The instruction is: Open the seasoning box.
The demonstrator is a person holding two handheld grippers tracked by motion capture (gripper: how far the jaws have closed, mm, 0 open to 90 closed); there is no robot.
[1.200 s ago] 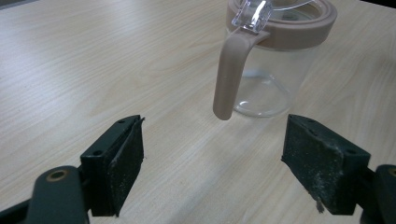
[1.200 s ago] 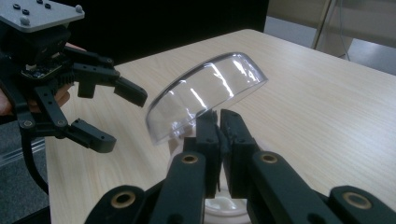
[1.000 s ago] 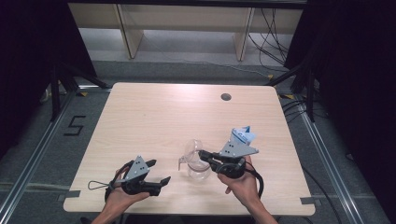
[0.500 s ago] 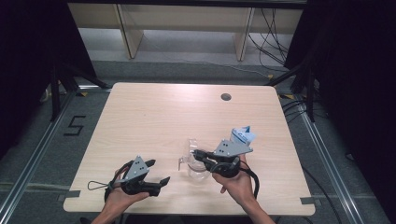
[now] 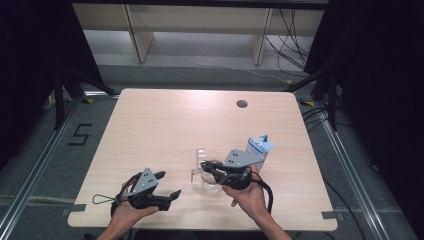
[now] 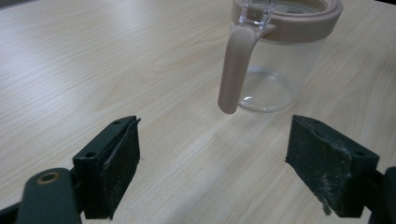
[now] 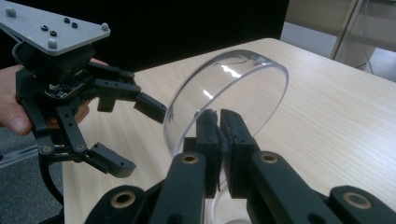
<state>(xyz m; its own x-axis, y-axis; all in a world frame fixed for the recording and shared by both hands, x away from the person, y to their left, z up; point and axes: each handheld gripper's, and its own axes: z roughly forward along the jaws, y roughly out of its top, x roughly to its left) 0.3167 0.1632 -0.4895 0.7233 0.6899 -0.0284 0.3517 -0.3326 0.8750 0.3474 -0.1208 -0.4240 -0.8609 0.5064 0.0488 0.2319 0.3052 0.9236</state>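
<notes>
Spread jaws marked the left tool [image 5: 169,184], which hovered low over the front edge of the bench [image 5: 165,120], towards its front-left corner, with nothing between its pads. From its own view it pointed at the clear jug [image 6: 268,70], which stood just ahead of it near the middle of the front edge, its beige handle [image 6: 236,65] turned towards those open jaws.

The work in hand looked to be opening the jug. The round clear lid [image 7: 233,88] stood tilted up off the beige rim [image 6: 299,21], and the right tool [image 7: 219,126] had its jaws pressed together on the lid's edge, pinching only a thin strip of plastic.

To do this well, I judged, the right hand should swing the lid along the arc of its hinge, not pull straight up, because so narrow a bite on smooth plastic could slip or drag the light jug over. The left tool was well placed to help: closing on the handle, or bracing the jug's wall, would keep the base flat on the bench while the lid went back.

Farther right, near the right edge, a blue-and-white carton [image 5: 260,146] stood just behind the right hand, and I thought a wide sweep of that arm could knock it.
</notes>
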